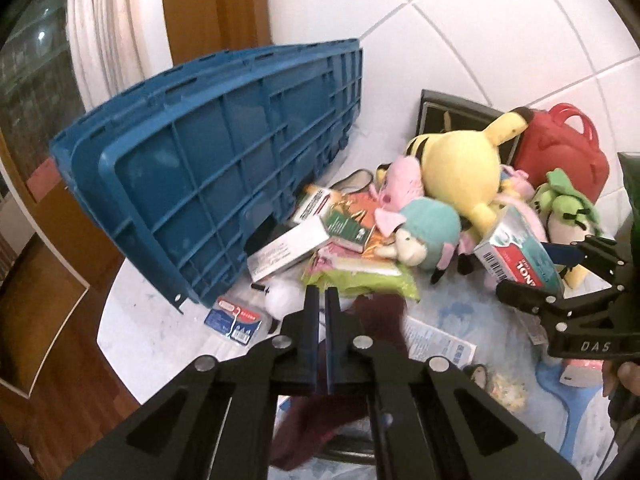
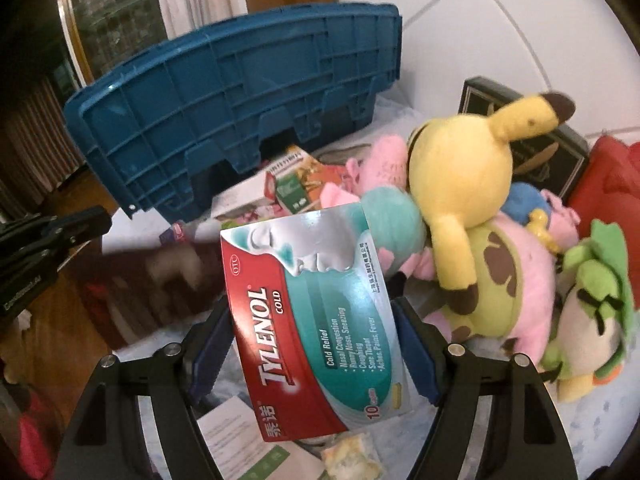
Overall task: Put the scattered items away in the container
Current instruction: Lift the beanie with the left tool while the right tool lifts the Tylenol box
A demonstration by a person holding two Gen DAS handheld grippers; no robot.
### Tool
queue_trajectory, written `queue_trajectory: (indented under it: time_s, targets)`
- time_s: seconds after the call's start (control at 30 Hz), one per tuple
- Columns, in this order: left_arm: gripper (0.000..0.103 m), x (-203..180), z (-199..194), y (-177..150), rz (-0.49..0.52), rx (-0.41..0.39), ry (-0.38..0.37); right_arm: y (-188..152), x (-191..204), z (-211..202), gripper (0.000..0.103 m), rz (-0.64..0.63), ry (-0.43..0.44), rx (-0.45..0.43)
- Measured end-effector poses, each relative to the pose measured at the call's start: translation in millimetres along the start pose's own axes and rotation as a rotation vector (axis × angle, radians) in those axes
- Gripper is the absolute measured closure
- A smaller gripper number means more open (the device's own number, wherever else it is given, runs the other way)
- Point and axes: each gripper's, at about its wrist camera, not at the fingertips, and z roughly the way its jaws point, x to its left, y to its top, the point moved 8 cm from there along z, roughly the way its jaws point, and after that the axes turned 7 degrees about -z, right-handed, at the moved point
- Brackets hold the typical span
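A blue plastic crate (image 1: 208, 168) stands tipped on its side over a heap of boxes; it also shows in the right wrist view (image 2: 240, 100). My left gripper (image 1: 322, 300) is shut on a dark maroon cloth (image 1: 380, 316) that hangs below its fingers. My right gripper (image 2: 312, 340) is shut on a Tylenol Cold box (image 2: 316, 320) and holds it above the table; the same box (image 1: 516, 256) shows in the left wrist view. Plush toys lie to the right: a yellow one (image 1: 460, 164), a teal and pink one (image 1: 428, 232), a green one (image 2: 592, 308).
Small cartons (image 1: 288, 252) and a green packet (image 1: 360, 280) lie by the crate mouth. A red bag (image 1: 560, 152) and a dark framed box (image 1: 440, 112) stand at the back. A floss pack (image 1: 234, 320) and paper leaflets (image 1: 440, 340) lie on the blue-patterned cloth.
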Motion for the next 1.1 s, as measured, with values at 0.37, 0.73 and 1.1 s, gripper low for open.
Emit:
queue_trajectory:
  time_s: [0.37,0.73,1.1]
  targets:
    - [0.037,11.9,62.9,-79.4,0.034,0.249,-0.077,-35.3,10.4,12.6,0.026,0.073,0.002,0.057]
    - [0.021,34.6,125.9,-135.5,0.053,0.408,-0.135,-114.9,11.2,28.2,0.026,0.257,-0.019,0.144]
    - [0.090,-10.8,125.1,-152.4,0.277,0.342,-0.084,-157.3,18.8,44.9,0.026,0.357,-0.058,0.194]
